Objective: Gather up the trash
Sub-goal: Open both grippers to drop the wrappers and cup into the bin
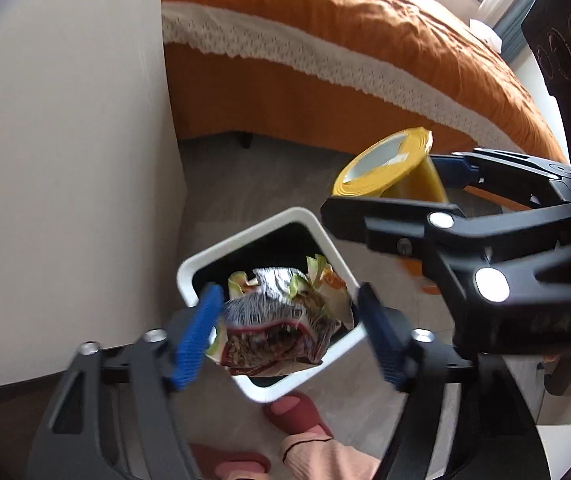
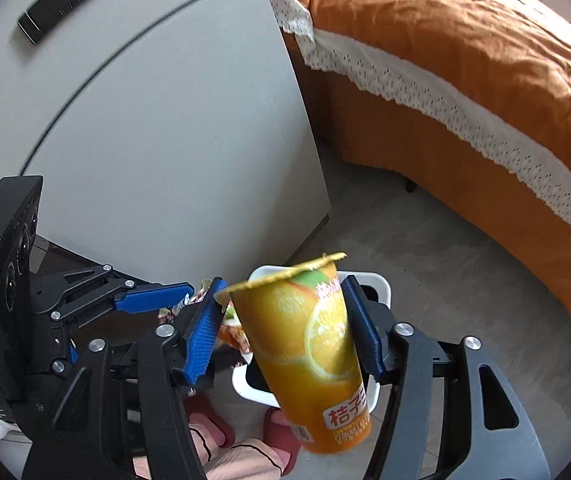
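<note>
While the wrapper [image 1: 281, 320] hangs between my left tongs [image 1: 289, 336], it sits right over the mouth of the white bin [image 1: 205, 256] on the floor, crumpled and silvery with red and green print. Those tongs stand spread wide; the blue pads [image 1: 197, 340] flank the wrapper, and the right-hand pad stands clear of it, so I see no grip on it. Whether the left-hand pad touches it I cannot tell.

My right tongs [image 2: 281, 328] stand wide too, with the orange cup [image 2: 309, 356] tilted between the pads, its foil lid end [image 2: 285, 268] up and away from me, above the same bin [image 2: 381, 284]. One pad lies close along each side of the cup; whether they press on it I cannot tell.

Beside the bin stands the pale side of a desk [image 2: 189, 152], with a dark flat remote [image 2: 61, 4] on top. Beyond lies the bed [image 1: 365, 40] with an orange cover and white lace trim. Below the tongs I see red slippers [image 1: 297, 416] and pink trouser legs.
</note>
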The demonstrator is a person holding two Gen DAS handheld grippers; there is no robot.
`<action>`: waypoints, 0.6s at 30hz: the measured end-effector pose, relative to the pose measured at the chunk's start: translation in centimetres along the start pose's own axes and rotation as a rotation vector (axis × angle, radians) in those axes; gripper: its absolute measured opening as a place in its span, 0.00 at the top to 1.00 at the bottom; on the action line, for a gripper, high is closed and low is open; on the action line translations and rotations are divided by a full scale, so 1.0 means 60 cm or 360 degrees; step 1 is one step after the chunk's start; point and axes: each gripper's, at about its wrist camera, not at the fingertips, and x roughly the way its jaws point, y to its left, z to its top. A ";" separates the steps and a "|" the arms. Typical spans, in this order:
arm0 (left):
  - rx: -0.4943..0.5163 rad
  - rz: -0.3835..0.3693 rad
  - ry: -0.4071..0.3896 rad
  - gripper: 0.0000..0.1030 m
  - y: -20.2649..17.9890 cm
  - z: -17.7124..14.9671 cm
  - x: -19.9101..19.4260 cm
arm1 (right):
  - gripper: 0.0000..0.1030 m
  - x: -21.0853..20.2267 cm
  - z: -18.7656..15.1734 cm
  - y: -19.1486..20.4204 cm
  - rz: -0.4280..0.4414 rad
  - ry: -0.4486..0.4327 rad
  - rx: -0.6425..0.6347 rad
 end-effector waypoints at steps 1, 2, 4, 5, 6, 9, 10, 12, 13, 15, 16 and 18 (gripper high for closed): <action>-0.0012 0.0027 0.0007 0.05 0.007 -0.008 0.021 | 0.04 0.017 -0.006 -0.005 -0.0020 0.0001 -0.0004; -0.0017 0.0031 0.0024 0.05 0.012 -0.015 0.032 | 0.04 0.039 -0.014 -0.011 -0.0038 0.0029 -0.0002; -0.0022 0.0061 0.0045 0.05 0.022 -0.026 0.052 | 0.04 0.060 -0.021 -0.019 -0.0051 0.0083 0.0002; -0.0026 0.0078 0.0051 0.05 0.024 -0.028 0.058 | 0.04 0.065 -0.024 -0.021 -0.0077 0.0086 0.0002; -0.0027 0.0074 0.0058 0.05 0.025 -0.028 0.058 | 0.04 0.066 -0.025 -0.021 -0.0088 0.0091 -0.0001; -0.0048 0.0088 0.0061 0.05 0.031 -0.025 0.042 | 0.04 0.047 -0.018 -0.013 -0.0097 0.0099 -0.0009; -0.0057 0.0083 0.0055 0.05 0.030 -0.022 0.032 | 0.04 0.038 -0.014 -0.007 -0.0098 0.0098 -0.0008; -0.0072 0.0087 0.0041 0.05 0.031 -0.015 0.016 | 0.04 0.015 -0.003 0.003 -0.0100 0.0097 -0.0017; -0.0084 0.0081 0.0036 0.05 0.028 -0.009 0.002 | 0.04 0.002 0.002 0.009 -0.0107 0.0085 -0.0021; -0.0099 0.0087 0.0016 0.05 0.023 0.000 -0.026 | 0.04 -0.033 0.015 0.024 -0.0097 0.0075 -0.0025; -0.0101 0.0097 -0.0002 0.05 0.018 0.005 -0.046 | 0.04 -0.048 0.020 0.029 -0.0096 0.0067 -0.0032; -0.0089 0.0133 -0.0046 0.05 0.004 0.018 -0.089 | 0.04 -0.088 0.036 0.045 -0.0104 0.0035 -0.0056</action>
